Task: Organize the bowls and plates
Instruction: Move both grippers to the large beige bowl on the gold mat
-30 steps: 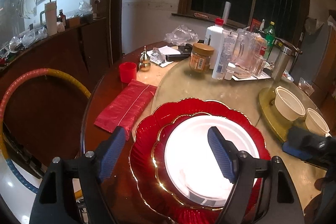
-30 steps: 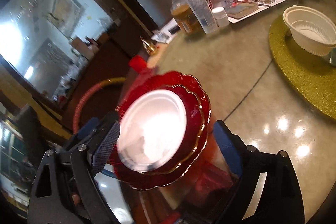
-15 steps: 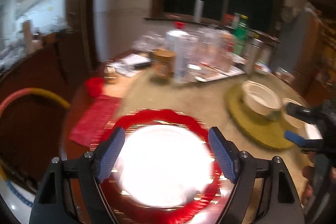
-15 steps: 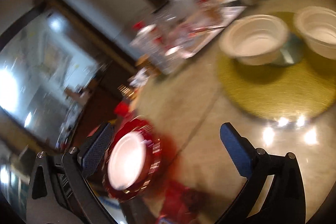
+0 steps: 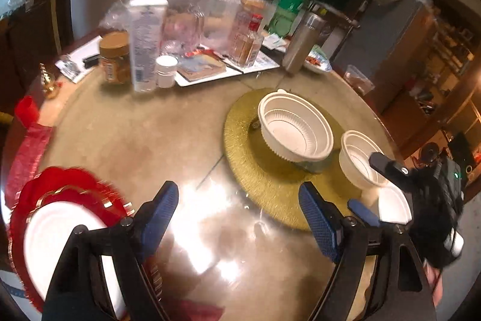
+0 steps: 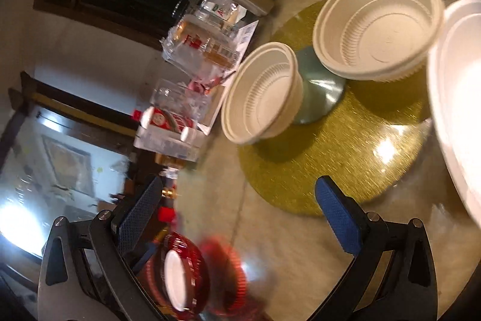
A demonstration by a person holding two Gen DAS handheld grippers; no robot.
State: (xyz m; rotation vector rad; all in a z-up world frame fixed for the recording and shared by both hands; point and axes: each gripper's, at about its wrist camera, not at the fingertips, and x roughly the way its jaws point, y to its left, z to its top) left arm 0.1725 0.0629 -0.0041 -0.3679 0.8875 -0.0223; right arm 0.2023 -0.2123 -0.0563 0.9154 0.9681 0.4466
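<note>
A white plate (image 5: 57,239) lies on stacked red scalloped plates (image 5: 69,182) at the table's near left; the stack also shows in the right wrist view (image 6: 183,276). Two white ribbed bowls, a large one (image 5: 296,128) and a smaller one (image 5: 359,158), stand on a gold round mat (image 5: 258,170). In the right wrist view they are one on the left (image 6: 264,97) and one on the right (image 6: 378,35), with another white plate (image 6: 457,98) at the right edge. My left gripper (image 5: 237,218) is open and empty above the bare table. My right gripper (image 6: 237,218) is open and empty near the mat (image 6: 324,155).
Bottles, jars and a tray (image 5: 210,71) crowd the table's far side, with a steel flask (image 5: 300,44) and a clear bottle (image 5: 144,41). A red cloth (image 5: 24,146) lies at the left edge. A grey-green dish (image 6: 315,92) sits between the bowls.
Both grippers swung right, away from the red plate stack toward the gold mat and bowls. Both stayed open and empty.
</note>
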